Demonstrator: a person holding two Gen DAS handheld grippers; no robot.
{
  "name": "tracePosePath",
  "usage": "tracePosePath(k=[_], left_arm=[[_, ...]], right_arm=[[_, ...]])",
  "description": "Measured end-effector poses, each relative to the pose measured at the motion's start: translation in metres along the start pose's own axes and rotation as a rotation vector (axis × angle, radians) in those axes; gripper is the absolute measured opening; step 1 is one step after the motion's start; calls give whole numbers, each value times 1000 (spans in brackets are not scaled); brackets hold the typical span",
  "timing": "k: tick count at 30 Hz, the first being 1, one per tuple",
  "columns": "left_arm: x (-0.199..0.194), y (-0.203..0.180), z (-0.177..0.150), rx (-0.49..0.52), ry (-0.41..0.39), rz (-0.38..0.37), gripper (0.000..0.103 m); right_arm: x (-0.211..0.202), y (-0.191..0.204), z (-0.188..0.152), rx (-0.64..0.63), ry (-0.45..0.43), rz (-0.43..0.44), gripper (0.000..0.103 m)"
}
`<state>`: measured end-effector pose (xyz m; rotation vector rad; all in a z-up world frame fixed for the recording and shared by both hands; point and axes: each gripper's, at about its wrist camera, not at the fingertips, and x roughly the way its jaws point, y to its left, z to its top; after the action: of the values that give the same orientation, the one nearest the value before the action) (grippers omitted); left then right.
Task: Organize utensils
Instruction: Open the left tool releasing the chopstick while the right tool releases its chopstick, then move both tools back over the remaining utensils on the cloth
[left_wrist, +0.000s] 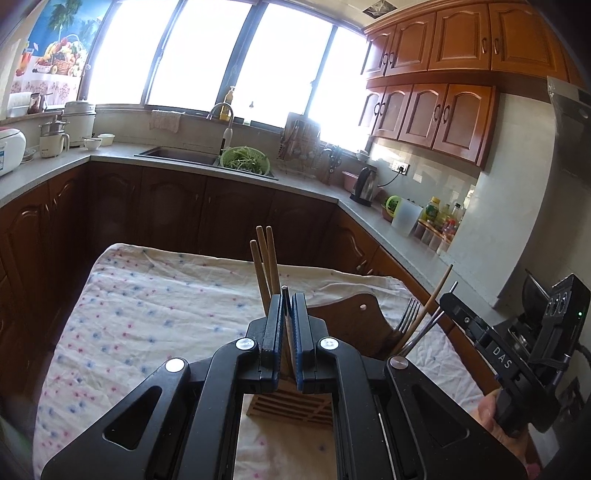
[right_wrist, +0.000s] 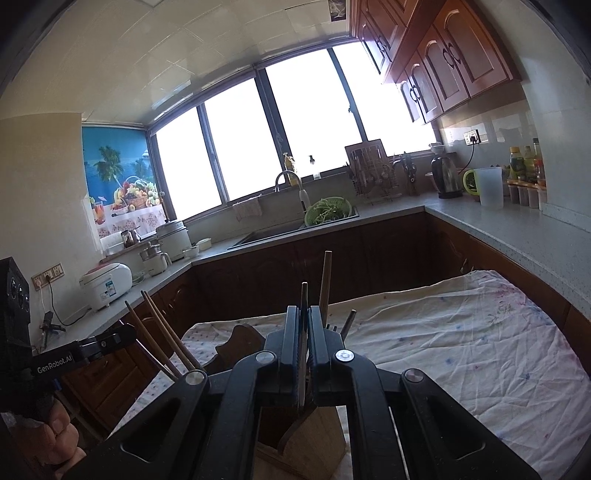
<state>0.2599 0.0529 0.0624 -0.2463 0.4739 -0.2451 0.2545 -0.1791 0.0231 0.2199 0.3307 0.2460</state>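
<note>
My left gripper (left_wrist: 285, 301) is shut on a thin metal utensil handle (left_wrist: 284, 291) that stands upright over a slatted wooden holder (left_wrist: 288, 408). Three wooden chopsticks (left_wrist: 263, 258) rise just behind its fingers. In the right wrist view my right gripper (right_wrist: 303, 312) is shut on another slim metal handle (right_wrist: 304, 295) above the same holder (right_wrist: 314, 432), with a wooden chopstick (right_wrist: 327, 284) and a metal handle (right_wrist: 349, 321) beside it. Each view shows the other gripper off to one side: the right gripper (left_wrist: 448, 295) next to a fork (left_wrist: 406, 317), the left gripper (right_wrist: 125, 332) by the chopsticks (right_wrist: 159, 332).
The holder stands on a table under a dotted white cloth (left_wrist: 147, 314). A dark carved wooden piece (left_wrist: 347, 317) rises behind the holder. Kitchen counters with a sink (left_wrist: 177, 155), a green colander (left_wrist: 245, 160), a kettle (left_wrist: 364, 186) and bottles run around the far side.
</note>
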Motion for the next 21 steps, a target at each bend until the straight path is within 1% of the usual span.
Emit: tracePosePath(k=[4,6,7,10,11,12,13,14,16,17,18,20,21], left_arm=[[1,3,0,-8,6,17,5],[2,6,0,-18,13,14,5],[1,6,0,-21,15,16,5],[1,6,0,-22,28,27,12],[0,7,-1,-26,32,32,23],[-3,7,-2,-31,31,37,38],[-6,8,-3,-36,24,40,43],[-10,8,-4,-40,19,44,50],[-16,8,-7,-45,19,44,52],[-19,7,-9,-44,23,46,55],[-23,7,-11,-42,28,52,61],[-32,6,-17,-39,30,58,67],[-37,6,-21,-39,32,62,73]], right_arm=[[2,0,1,-2,12,-4,5],[4,-2,2,5,20,-5,9],[4,-3,3,11,22,-5,9],[1,-6,3,26,22,5,11],[-2,-7,4,30,21,8,17],[-5,-8,4,38,17,14,24],[-9,-9,5,49,11,25,38],[-15,-9,6,57,2,35,49],[-26,-10,8,62,-22,38,54],[-32,-10,8,66,-29,37,56],[-38,-12,8,71,-32,42,59],[-49,-15,8,82,-37,46,73],[-55,-17,6,86,-40,47,75]])
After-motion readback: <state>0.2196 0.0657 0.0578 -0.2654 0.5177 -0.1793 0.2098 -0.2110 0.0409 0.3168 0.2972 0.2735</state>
